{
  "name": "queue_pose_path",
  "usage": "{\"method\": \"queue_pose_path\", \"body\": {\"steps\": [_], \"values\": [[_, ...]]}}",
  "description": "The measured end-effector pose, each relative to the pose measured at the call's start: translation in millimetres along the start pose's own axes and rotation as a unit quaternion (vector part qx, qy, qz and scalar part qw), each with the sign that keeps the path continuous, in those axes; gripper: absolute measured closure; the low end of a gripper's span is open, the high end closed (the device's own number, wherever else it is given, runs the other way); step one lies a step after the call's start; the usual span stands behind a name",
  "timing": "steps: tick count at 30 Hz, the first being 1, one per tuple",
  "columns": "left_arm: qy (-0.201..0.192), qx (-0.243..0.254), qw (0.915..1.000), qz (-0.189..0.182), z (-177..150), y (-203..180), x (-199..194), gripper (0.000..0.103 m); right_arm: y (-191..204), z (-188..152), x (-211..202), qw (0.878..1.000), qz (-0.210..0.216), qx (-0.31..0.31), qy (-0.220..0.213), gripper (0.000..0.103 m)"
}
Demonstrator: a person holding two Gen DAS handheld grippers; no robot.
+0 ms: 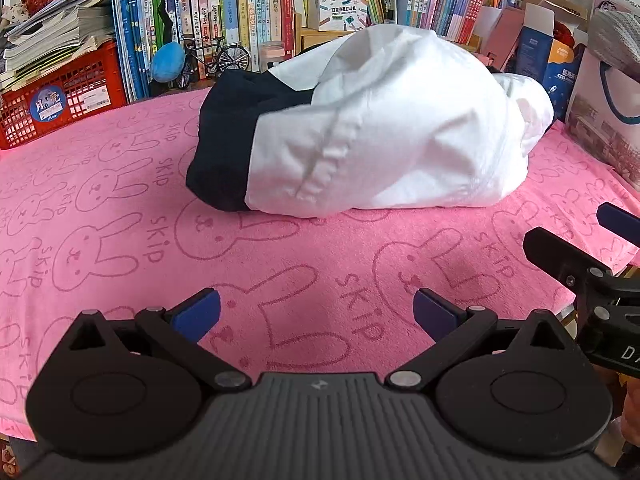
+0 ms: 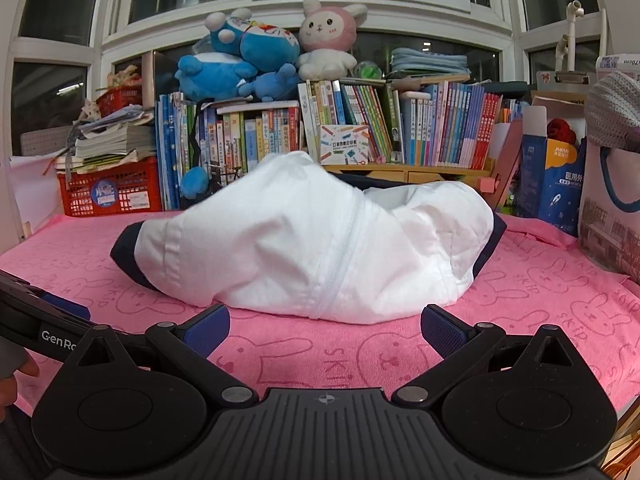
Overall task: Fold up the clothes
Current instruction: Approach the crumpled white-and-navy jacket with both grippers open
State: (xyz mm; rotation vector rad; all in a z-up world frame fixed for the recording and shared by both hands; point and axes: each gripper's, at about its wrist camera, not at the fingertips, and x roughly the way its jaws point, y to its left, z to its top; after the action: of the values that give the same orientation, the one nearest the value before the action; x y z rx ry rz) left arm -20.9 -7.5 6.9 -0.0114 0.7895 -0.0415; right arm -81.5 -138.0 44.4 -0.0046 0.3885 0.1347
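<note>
1. Nearest, the left hand-held gripper [image 1: 316, 314] hovers low over a pink towel [image 1: 120, 240] printed with rabbits, its blue-padded fingers spread wide and holding nothing.
2. Just beside it, the right hand-held gripper [image 2: 325, 330] also hangs released, fingers wide apart and empty above the same towel, which covers the desk.
3. Farther in, a white garment with dark navy trim [image 2: 312, 240] lies bunched in a rumpled heap in the middle of the towel, apart from both grippers.
4. Behind it stand rows of books [image 2: 360, 120], a red crate [image 1: 68, 92] and plush toys [image 2: 248, 56].
</note>
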Motion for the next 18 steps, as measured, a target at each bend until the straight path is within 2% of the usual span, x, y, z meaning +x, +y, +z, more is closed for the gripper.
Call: {"method": "queue_pose_path", "body": {"steps": [18], "values": [[0.0, 0.01, 0.9999, -0.006, 4.1, -0.3, 6.0, 0.0, -2.5, 0.8, 6.5, 1.0, 0.006, -0.005, 0.005, 0.0]]}}
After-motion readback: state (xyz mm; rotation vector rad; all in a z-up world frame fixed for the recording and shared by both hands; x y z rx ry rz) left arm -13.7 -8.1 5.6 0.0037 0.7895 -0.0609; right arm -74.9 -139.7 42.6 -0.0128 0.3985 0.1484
